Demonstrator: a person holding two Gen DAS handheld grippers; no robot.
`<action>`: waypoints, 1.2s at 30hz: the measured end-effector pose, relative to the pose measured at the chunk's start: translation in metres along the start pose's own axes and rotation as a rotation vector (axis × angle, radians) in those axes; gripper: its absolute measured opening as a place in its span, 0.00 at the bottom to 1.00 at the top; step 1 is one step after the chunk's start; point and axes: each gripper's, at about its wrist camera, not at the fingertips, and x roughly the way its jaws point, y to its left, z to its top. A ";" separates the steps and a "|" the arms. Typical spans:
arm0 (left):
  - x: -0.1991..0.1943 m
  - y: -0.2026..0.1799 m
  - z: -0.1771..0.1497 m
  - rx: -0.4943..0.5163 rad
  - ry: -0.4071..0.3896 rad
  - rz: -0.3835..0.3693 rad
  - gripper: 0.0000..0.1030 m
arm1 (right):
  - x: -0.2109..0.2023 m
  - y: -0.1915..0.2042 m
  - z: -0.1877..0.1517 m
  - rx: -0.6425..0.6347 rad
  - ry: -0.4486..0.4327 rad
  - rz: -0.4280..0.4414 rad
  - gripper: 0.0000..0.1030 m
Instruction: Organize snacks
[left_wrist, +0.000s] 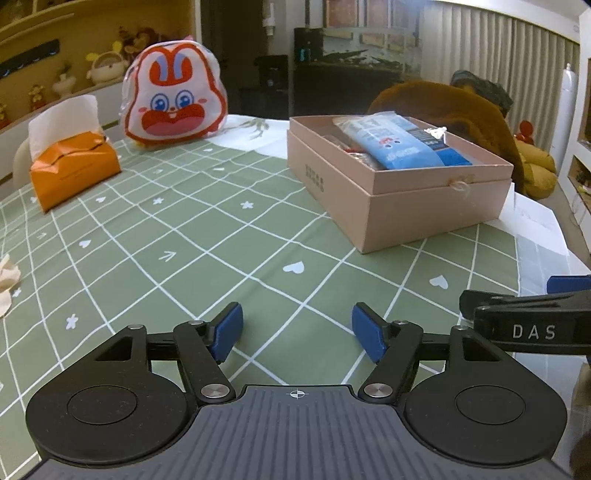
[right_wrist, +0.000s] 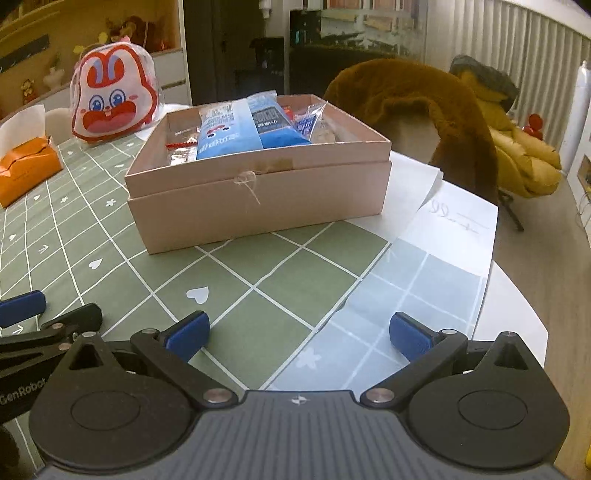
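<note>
A dim living room is seen, with pleated curtains at the right and shelves of small figurines at the left. The bench (left_wrist: 546, 258) is covered by a green tablecloth (left_wrist: 207, 236) printed with a white grid, hearts and stars; white paper sheets (right_wrist: 458, 229) are laid at its right edge.

A pink cardboard box (right_wrist: 258, 199) is set on the cloth, lidless, with a string loop on its near wall. Snack packets are held inside it: a light blue snack packet (right_wrist: 221, 136) lies along the middle, a darker blue packet (right_wrist: 277, 129) is pressed against its right side, and smaller clear-wrapped snacks (right_wrist: 314, 122) are tucked at the right end.

An orange tissue pack (left_wrist: 74, 170) with a white tissue drawn up is placed at the far left, and a rabbit-faced pouch (left_wrist: 173, 99) is stood upright beside it. A chair draped in brown fur (right_wrist: 413, 110) is seen behind the box, and a yellow jacket (right_wrist: 524, 158) further right.

The left gripper (left_wrist: 297, 330) is held low over the cloth, well short of the box, its blue-padded fingers (left_wrist: 229, 332) spread apart with nothing between them. The right gripper (right_wrist: 299, 334) is held just beside it, over the cloth's right edge, its fingers (right_wrist: 410, 336) likewise spread wide and empty.
</note>
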 end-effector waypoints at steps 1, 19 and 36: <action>0.000 0.001 0.000 0.001 0.000 -0.003 0.71 | -0.001 0.001 -0.002 0.000 -0.011 -0.001 1.00; 0.001 0.001 0.001 0.004 -0.001 -0.011 0.71 | -0.003 0.003 -0.008 0.000 -0.059 0.002 1.00; 0.002 0.001 0.001 0.003 0.000 -0.011 0.71 | -0.003 0.003 -0.008 0.000 -0.059 0.001 1.00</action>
